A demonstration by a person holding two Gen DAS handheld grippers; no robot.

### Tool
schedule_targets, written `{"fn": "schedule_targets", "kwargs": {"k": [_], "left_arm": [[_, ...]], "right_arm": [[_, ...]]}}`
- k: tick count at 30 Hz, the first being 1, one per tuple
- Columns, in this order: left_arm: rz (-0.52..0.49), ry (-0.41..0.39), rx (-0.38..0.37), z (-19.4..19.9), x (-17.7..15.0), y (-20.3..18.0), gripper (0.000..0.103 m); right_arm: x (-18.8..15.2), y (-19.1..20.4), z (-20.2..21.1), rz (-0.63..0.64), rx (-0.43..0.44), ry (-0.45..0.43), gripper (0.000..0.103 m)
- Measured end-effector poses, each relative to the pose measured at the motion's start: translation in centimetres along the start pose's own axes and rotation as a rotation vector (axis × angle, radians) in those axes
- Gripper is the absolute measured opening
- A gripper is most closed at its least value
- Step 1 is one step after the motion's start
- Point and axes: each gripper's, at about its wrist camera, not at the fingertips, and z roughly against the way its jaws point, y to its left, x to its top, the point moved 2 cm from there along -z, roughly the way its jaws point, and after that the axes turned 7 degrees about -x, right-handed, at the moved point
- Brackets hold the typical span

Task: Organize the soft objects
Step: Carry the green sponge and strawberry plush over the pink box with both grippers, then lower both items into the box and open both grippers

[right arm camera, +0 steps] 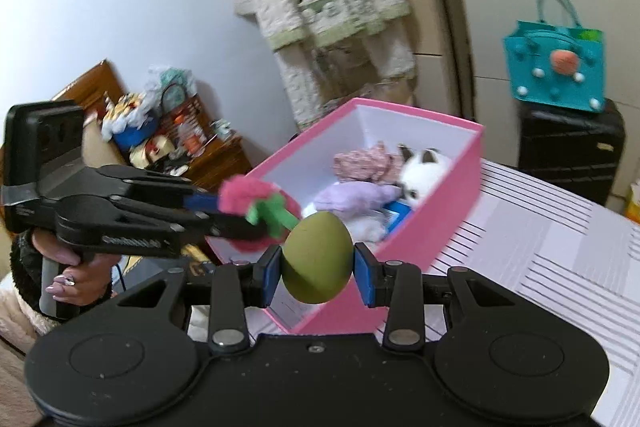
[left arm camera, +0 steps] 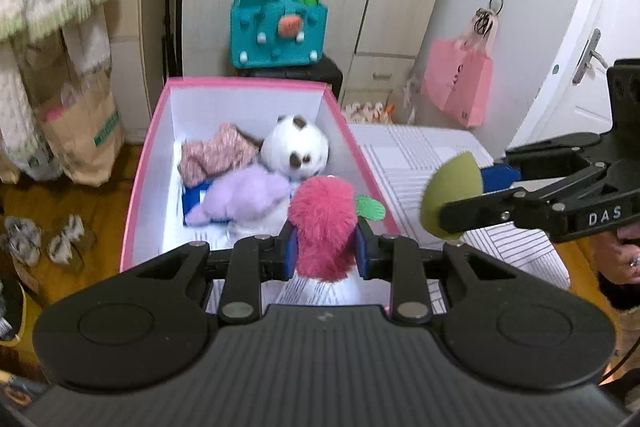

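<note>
My left gripper [left arm camera: 326,251] is shut on a fuzzy pink plush with a green leaf [left arm camera: 322,227], held over the near end of the pink box [left arm camera: 138,187]. My right gripper [right arm camera: 318,273] is shut on an olive-green egg-shaped soft toy [right arm camera: 316,259], beside the box's near corner [right arm camera: 460,195]. Each gripper shows in the other's view: the right one with the green toy [left arm camera: 452,199], the left one with the pink plush [right arm camera: 256,207]. Inside the box lie a white panda-like plush [left arm camera: 296,147], a lilac plush [left arm camera: 244,197] and a pink knitted piece [left arm camera: 216,155].
The box stands on a white striped bed cover [left arm camera: 420,163]. A teal felt bag [left arm camera: 278,23] sits on a black case behind. A pink paper bag [left arm camera: 460,83] hangs at right. Paper bags and slippers [left arm camera: 44,239] are on the wooden floor at left.
</note>
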Motion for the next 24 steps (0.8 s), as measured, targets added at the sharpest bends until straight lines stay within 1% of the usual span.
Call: {"fn": "schedule_targets", "kwargs": {"k": [2, 5, 7, 9, 11, 17, 21, 24], "left_arm": [[0.031, 0.029, -0.009, -1.1, 0.2, 1.2, 0.027], [0.078, 0.061, -0.006, -2.2, 0.0, 3.1, 0.027], [0.110, 0.078, -0.008, -2.6, -0.2, 4.1, 0.027], [0.133, 0.088, 0.003, -3.1, -0.2, 4.9, 0.027], [0.146, 0.095, 0.011, -3.5, -0.1, 5.5, 0.027], [0.167, 0.107, 0.003, -3.9, -0.1, 6.3, 0.028], [0.172, 0.129, 0.007, -4.7, -0.2, 6.6, 0.028], [0.180, 0.151, -0.003, -5.3, -0.3, 6.7, 0.028]], "right_arm": [[0.6, 0.7, -1.2, 0.026, 0.001, 0.008, 0.044], [1.1, 1.6, -2.9, 0.075, -0.029, 0.023, 0.044], [1.4, 2.0, -4.1, 0.097, -0.041, 0.049, 0.044], [1.5, 2.3, -5.1, 0.111, -0.035, 0.087, 0.044], [1.5, 2.6, -5.8, 0.124, -0.034, 0.118, 0.044], [1.4, 3.3, -8.0, 0.163, -0.064, 0.212, 0.045], [1.5, 3.7, -9.2, 0.193, -0.073, 0.254, 0.045], [1.5, 4.0, -10.1, 0.222, -0.089, 0.280, 0.045]]}}
